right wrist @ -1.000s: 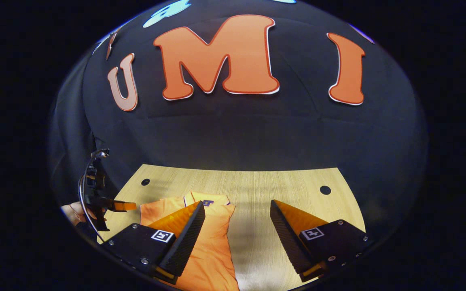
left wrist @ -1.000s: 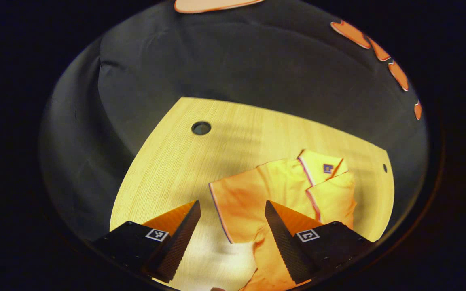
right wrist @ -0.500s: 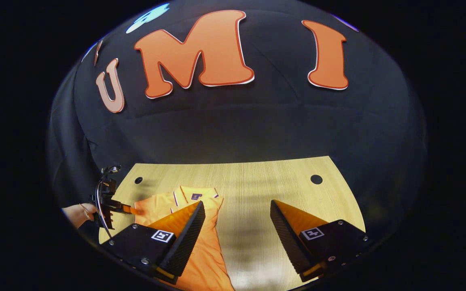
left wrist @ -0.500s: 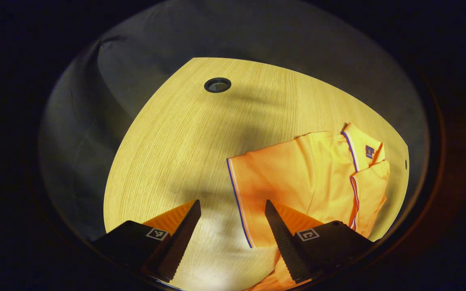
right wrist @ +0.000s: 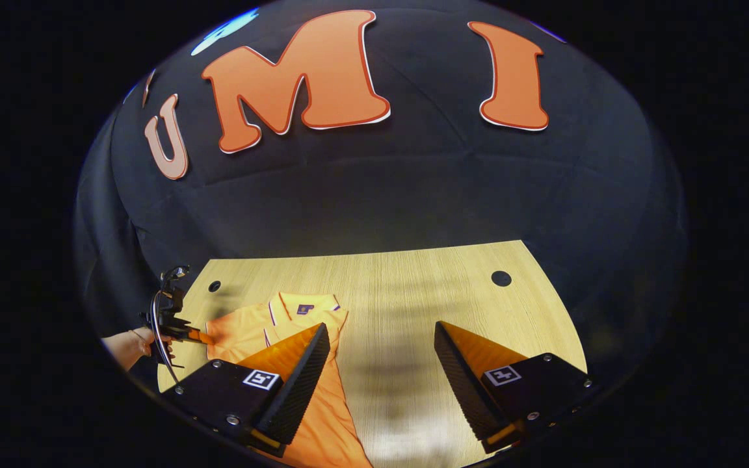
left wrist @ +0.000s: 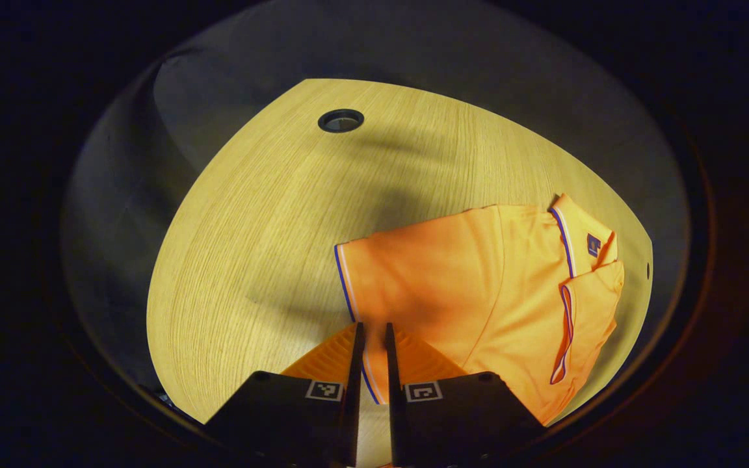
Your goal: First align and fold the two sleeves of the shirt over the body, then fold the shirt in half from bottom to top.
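An orange polo shirt (left wrist: 478, 292) with a striped collar (left wrist: 576, 234) lies on the wooden table (left wrist: 251, 227). In the left gripper view one sleeve (left wrist: 592, 305) lies folded over the body. The other sleeve spreads flat toward me, its striped hem (left wrist: 345, 286) running down between my fingers. My left gripper (left wrist: 369, 331) is shut on that hem. In the right gripper view the shirt (right wrist: 244, 328) lies at the lower left, partly behind one finger. My right gripper (right wrist: 381, 335) hangs open above bare table beside it. The left gripper (right wrist: 199, 337) touches the shirt's left edge, held by a hand (right wrist: 127, 344).
The table has round cable holes (left wrist: 341, 120) (right wrist: 500, 278) (right wrist: 214, 286) near its far corners. Black cloth walls stand close behind the table's back and side edges. Bare wood (right wrist: 413, 292) stretches right of the shirt.
My left gripper dropped toward the table, moved onto the flat sleeve's hem and shut on it. My right gripper stayed open, its view drifting slightly right.
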Motion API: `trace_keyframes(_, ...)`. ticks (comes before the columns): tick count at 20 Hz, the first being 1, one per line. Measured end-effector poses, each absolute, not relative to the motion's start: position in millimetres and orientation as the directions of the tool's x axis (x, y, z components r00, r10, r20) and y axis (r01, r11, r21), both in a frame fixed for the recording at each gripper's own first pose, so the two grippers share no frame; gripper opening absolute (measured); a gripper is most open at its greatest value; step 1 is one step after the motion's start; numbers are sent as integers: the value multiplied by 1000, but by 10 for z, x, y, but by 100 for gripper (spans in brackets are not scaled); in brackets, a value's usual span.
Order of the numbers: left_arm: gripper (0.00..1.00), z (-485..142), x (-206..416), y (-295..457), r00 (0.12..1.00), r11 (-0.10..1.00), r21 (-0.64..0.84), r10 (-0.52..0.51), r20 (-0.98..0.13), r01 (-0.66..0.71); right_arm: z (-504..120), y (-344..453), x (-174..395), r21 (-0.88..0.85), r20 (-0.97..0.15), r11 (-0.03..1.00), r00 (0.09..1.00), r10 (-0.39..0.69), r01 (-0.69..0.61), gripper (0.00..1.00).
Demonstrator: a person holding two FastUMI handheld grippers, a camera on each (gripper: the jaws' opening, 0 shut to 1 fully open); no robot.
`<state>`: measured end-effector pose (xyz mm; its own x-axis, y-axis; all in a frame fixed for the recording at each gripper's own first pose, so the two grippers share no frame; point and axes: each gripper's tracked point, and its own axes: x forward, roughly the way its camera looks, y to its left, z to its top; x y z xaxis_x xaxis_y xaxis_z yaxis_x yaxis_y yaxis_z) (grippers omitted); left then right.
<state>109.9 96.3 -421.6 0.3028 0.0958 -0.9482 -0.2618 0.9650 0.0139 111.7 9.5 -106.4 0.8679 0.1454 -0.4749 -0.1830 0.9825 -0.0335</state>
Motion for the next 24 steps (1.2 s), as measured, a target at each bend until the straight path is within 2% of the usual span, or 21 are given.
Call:
trace_keyframes(1, 18, -4182, 1126, 953, 321, 961, 7, 99, -942, -276, -1055, 86, 1127, -34, -471, 983, 871, 143, -180, 99)
trace_keyframes(2, 5, -4126, 1186, 904, 348, 960, -2, 99, -932, -280, -1037, 85, 1128, -33, -467, 983, 873, 143, -179, 99)
trace_keyframes(7, 4, -3618, 1282, 740, 432, 987, 43, 108, -895, -158, -917, 56, 1138, -67, -416, 983, 900, 129, -172, 98)
trace_keyframes(14, 4, -3081, 1418, -22, 511, 997, 75, 54, -858, 21, -811, 86, 1095, -28, -393, 984, 907, 152, -177, 99)
trace_keyframes(19, 4, -3100, 1347, -873, 471, 988, 14, -62, -880, 156, -761, -39, 1084, -29, -380, 987, 915, 135, -158, 99)
trace_keyframes(23, 5, -3317, 1231, -1382, 417, 977, -33, -120, -901, 210, -820, -143, 1072, -25, -388, 990, 914, 122, -142, 99)
trace_keyframes(24, 8, -3375, 1222, -1445, 406, 975, -41, -130, -904, 219, -835, -164, 1072, -22, -390, 990, 913, 118, -138, 99)
